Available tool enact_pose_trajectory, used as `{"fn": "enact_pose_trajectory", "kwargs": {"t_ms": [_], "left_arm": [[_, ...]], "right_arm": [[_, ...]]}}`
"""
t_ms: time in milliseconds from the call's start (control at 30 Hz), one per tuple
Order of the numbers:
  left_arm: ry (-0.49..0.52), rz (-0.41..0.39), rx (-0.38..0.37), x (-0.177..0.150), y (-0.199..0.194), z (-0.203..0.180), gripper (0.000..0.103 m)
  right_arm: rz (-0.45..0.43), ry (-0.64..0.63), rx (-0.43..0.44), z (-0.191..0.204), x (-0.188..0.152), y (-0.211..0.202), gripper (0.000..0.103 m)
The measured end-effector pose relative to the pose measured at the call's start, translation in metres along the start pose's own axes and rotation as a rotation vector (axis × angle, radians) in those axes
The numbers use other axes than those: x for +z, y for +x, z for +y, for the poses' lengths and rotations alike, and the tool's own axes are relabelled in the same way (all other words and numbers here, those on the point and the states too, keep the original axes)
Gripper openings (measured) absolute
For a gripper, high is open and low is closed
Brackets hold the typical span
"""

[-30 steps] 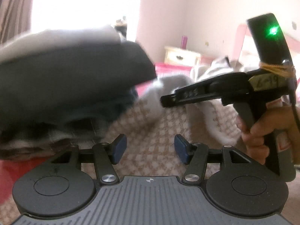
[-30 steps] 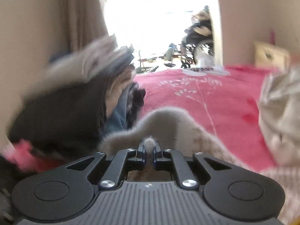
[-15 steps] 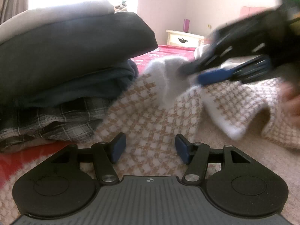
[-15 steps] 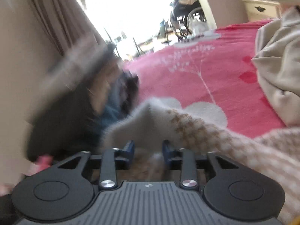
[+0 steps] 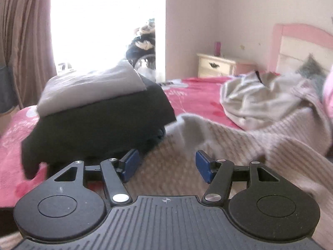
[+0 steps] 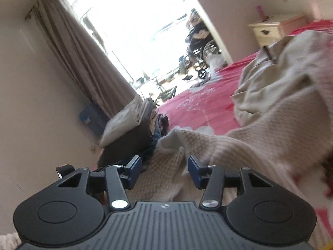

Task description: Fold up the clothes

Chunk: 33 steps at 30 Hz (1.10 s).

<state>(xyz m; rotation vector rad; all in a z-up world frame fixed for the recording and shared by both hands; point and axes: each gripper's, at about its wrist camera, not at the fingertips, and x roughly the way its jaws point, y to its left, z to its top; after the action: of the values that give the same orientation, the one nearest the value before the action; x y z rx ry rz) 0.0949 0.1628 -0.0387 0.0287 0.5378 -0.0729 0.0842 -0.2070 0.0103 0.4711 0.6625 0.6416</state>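
A beige-and-white checked knit sweater lies spread on the red bed cover, its pale edge turned up beside a stack of folded clothes. My left gripper hovers above the sweater, open, with nothing between its blue pads. In the right wrist view the picture is tilted. There my right gripper has its jaws opening, and the sweater lies below and beyond them, touched by neither pad. The stack stands to the left of it.
A crumpled cream garment lies on the bed to the right, behind the sweater. A cream nightstand and a pink headboard stand at the far wall. Brown curtains hang at the left, and a wheelchair stands past the bright doorway.
My right gripper let go of the sweater's fluffy edge, opened, drew back and rolled. It has left the left wrist view. My left gripper rose and pulled back from the stack.
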Motion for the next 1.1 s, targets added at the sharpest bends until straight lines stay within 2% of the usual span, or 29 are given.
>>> {"fn": "enact_pose_trajectory", "kwargs": {"t_ms": [100, 167, 300, 367, 433, 500, 567, 633, 700, 833, 933, 967, 1033, 1100], "left_arm": [[0.024, 0.056, -0.043, -0.014, -0.046, -0.005, 0.061], [0.045, 0.110, -0.080, -0.028, -0.068, -0.014, 0.061], [0.082, 0.205, -0.111, -0.059, -0.083, -0.034, 0.061], [0.076, 0.269, -0.118, -0.080, -0.092, -0.036, 0.061], [0.030, 0.345, -0.110, -0.103, -0.110, -0.023, 0.061], [-0.038, 0.423, -0.098, -0.125, -0.126, -0.004, 0.061], [-0.105, 0.482, -0.105, -0.144, -0.143, 0.012, 0.061], [-0.155, 0.529, -0.116, -0.160, -0.157, 0.023, 0.061], [-0.174, 0.556, -0.129, -0.171, -0.166, 0.025, 0.061], [-0.183, 0.573, -0.163, -0.185, -0.166, 0.015, 0.061], [-0.095, 0.522, -0.197, -0.185, -0.169, -0.008, 0.060], [-0.046, 0.495, -0.212, -0.184, -0.169, -0.019, 0.061], [0.050, 0.442, -0.242, -0.180, -0.165, -0.042, 0.061], [0.127, 0.394, -0.277, -0.176, -0.160, -0.062, 0.061]], "right_arm": [[0.012, 0.055, -0.006, -0.002, -0.020, -0.042, 0.052], [0.056, 0.077, -0.019, -0.002, -0.043, -0.058, 0.052], [0.212, 0.107, -0.067, -0.007, -0.096, -0.059, 0.052], [0.283, 0.090, -0.120, -0.008, -0.124, -0.055, 0.052], [0.315, 0.137, -0.169, -0.015, -0.148, -0.063, 0.052], [0.321, 0.278, -0.203, -0.031, -0.169, -0.081, 0.052], [0.295, 0.397, -0.279, -0.048, -0.183, -0.105, 0.052], [0.224, 0.433, -0.378, -0.064, -0.184, -0.131, 0.052], [0.150, 0.409, -0.479, -0.079, -0.168, -0.152, 0.052], [0.080, 0.337, -0.636, -0.121, -0.133, -0.169, 0.056], [0.113, 0.365, -0.685, -0.163, -0.126, -0.166, 0.063], [0.129, 0.411, -0.675, -0.177, -0.129, -0.165, 0.063], [0.176, 0.524, -0.575, -0.198, -0.139, -0.159, 0.063], [0.216, 0.580, -0.503, -0.200, -0.151, -0.153, 0.064]]}}
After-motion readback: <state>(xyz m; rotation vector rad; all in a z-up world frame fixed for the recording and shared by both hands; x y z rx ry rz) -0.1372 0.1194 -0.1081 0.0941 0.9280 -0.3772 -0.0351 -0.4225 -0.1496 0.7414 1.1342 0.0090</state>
